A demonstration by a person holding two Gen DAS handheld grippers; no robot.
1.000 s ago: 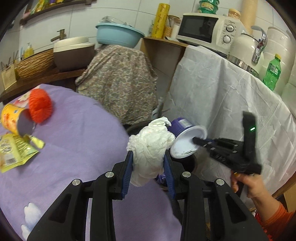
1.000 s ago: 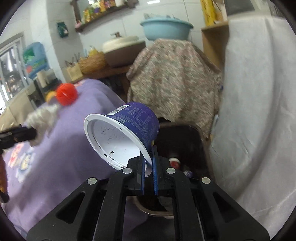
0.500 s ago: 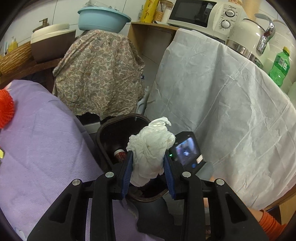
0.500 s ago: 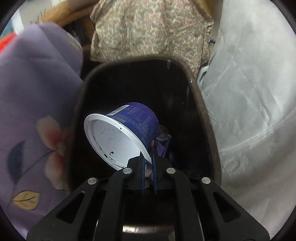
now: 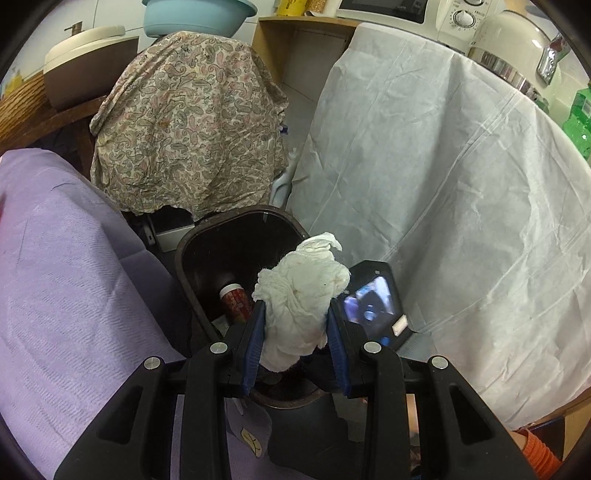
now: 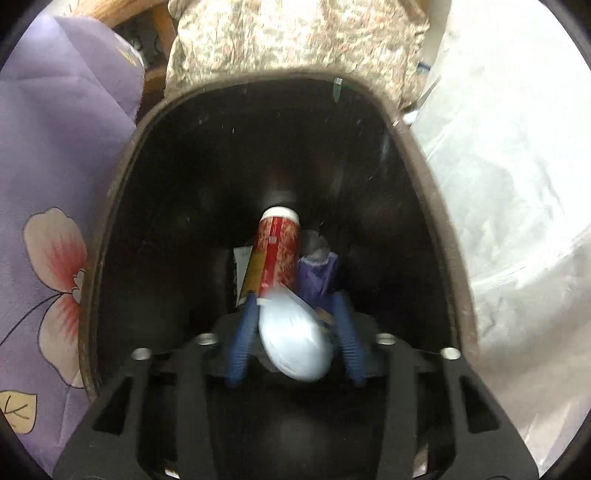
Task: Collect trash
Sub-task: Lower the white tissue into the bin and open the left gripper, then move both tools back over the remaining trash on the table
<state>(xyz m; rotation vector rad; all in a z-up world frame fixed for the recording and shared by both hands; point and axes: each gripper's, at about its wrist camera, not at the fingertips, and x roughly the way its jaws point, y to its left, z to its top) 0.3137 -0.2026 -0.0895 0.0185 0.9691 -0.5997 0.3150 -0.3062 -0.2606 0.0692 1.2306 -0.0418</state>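
My left gripper (image 5: pixel 295 314) is shut on a crumpled white tissue (image 5: pixel 301 295) and hangs over the near rim of the dark brown trash bin (image 5: pixel 236 225). My right gripper (image 6: pixel 295 297) points down inside the bin (image 6: pixel 110 206), its jaws opening. The blue cup with the white rim (image 6: pixel 295 343) is blurred between the spread fingers (image 6: pixel 242 332), with the pads clear of it. Below lie a red can (image 6: pixel 277 251) and a purple wrapper (image 6: pixel 319 269). In the left wrist view the red can (image 5: pixel 236 299) shows in the bin, and the right gripper's body with its lit screen (image 5: pixel 373 299) sits over the bin's right side.
A purple flowered tablecloth (image 5: pixel 66 295) borders the bin on the left, a white cloth-draped counter (image 5: pixel 443 184) on the right, and a paisley-covered object (image 5: pixel 184 122) behind. A blue basin (image 5: pixel 195 14), a kettle (image 5: pixel 517 40) and a green bottle (image 5: pixel 580 122) stand on the surfaces beyond.
The right gripper dropped from above the bin down into it, and its jaws parted from the cup's rim. The left gripper carried the tissue from over the table to the bin.
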